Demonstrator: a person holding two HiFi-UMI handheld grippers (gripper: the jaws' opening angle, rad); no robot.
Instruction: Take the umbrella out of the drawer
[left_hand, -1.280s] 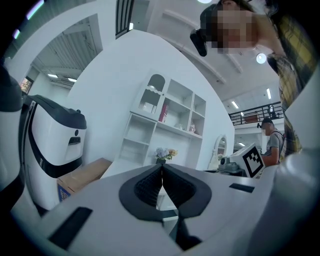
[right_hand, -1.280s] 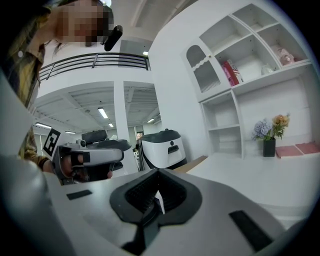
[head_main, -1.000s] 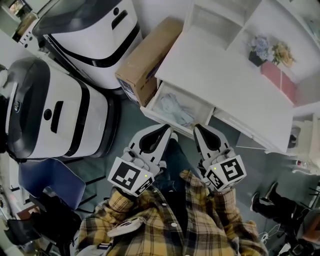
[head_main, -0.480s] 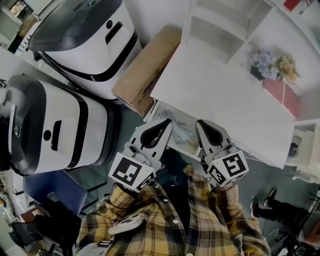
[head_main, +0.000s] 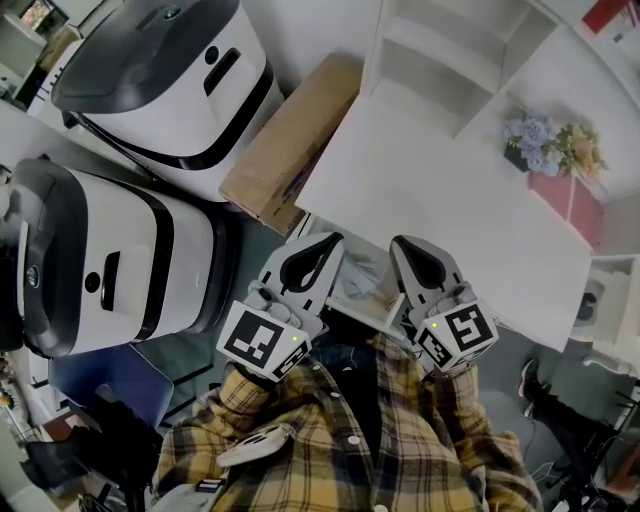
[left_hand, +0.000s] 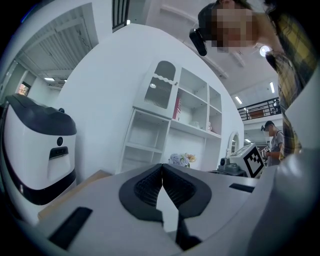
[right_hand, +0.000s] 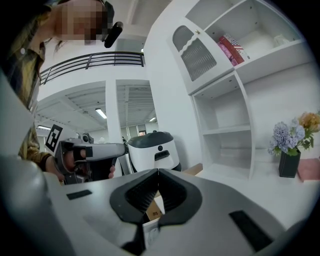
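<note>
The white desk's drawer (head_main: 352, 312) stands pulled out in the head view, mostly hidden under my two grippers. A pale bluish bundle (head_main: 362, 284) lies in it; I cannot tell whether it is the folded umbrella. My left gripper (head_main: 330, 240) is shut and empty, its tips over the drawer's left part by the desk edge. My right gripper (head_main: 405, 243) is likewise shut and empty, over the drawer's right part. In the left gripper view the left gripper (left_hand: 161, 165) has its pads together, and in the right gripper view so does the right gripper (right_hand: 158, 171).
Two white-and-black machines (head_main: 160, 70) (head_main: 100, 260) stand to the left. A cardboard box (head_main: 290, 140) leans between them and the desk top (head_main: 440, 190). A white shelf unit (head_main: 450, 50), a vase of flowers (head_main: 545, 140) and a pink book (head_main: 570, 200) sit at the back.
Both grippers have moved forward to the desk. The drawer, in plain sight ahead of them a second ago, is now largely covered by them. Both stay shut.
</note>
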